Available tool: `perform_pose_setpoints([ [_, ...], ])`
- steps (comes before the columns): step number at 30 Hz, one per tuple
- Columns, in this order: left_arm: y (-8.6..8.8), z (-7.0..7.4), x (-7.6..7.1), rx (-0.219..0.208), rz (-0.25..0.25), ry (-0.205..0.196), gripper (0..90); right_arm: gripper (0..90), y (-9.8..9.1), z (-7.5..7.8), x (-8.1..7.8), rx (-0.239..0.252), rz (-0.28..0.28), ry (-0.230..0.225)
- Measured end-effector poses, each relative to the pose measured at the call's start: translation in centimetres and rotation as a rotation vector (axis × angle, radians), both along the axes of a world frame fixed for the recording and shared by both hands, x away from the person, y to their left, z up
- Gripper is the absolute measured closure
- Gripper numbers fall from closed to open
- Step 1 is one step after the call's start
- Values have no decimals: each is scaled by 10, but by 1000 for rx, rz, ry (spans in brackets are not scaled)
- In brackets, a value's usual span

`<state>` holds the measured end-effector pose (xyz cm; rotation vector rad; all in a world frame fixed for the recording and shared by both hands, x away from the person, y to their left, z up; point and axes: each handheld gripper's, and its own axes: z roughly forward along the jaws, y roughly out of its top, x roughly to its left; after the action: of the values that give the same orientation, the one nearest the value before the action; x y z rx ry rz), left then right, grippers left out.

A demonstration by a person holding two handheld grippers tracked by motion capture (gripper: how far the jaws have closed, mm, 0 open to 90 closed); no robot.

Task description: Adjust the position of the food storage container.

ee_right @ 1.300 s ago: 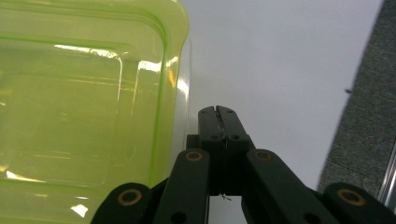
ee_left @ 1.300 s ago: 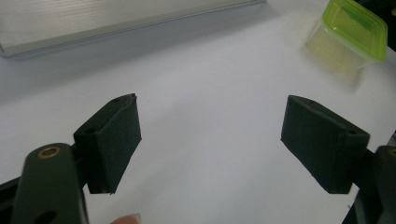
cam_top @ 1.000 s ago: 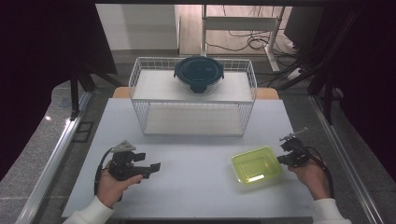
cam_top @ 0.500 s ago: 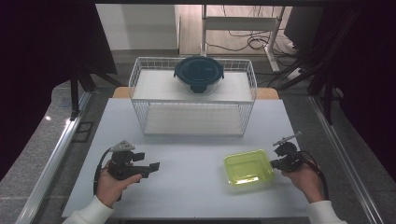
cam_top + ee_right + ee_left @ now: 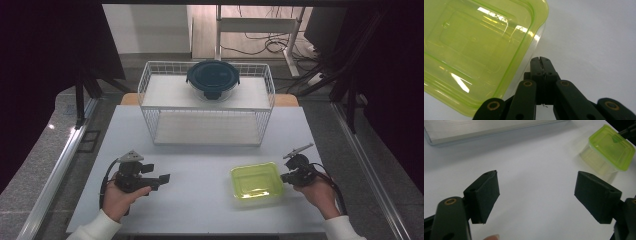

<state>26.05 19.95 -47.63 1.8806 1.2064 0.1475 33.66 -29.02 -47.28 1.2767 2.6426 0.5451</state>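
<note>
The green-lidded box (image 5: 256, 181) has been shifted along the desk (image 5: 200, 200) toward 9 o'clock since the 2 earlier pictures, and the right tool (image 5: 289, 176) has moved with it. That tool's jaws are seen fully shut in the right gripper view, with nothing pinched between them, their tips (image 5: 540, 65) just beside the box's (image 5: 474, 55) clear side wall. A push rather than a carry is therefore suggested, bringing the box toward the middle of the desk. The left tool (image 5: 162, 178) is held in place at 8 o'clock, its jaws spread wide and empty, pointed at the box (image 5: 610, 147). A handover or 2-handed grip may be intended. The wire basket (image 5: 210, 107) at 12 o'clock is left untouched.
</note>
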Motion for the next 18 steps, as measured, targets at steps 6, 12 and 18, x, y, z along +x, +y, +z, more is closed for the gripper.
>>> perform_pose_setpoints([
  [6,-1,-1,1,3,-1,3,194,886,6,-1,-2,6,17,0],
  [12,-1,-1,0,4,-1,3,194,886,14,-2,-5,11,38,-1],
  [18,-1,-1,0,3,0,6,194,886,23,-3,-6,14,59,-2],
])
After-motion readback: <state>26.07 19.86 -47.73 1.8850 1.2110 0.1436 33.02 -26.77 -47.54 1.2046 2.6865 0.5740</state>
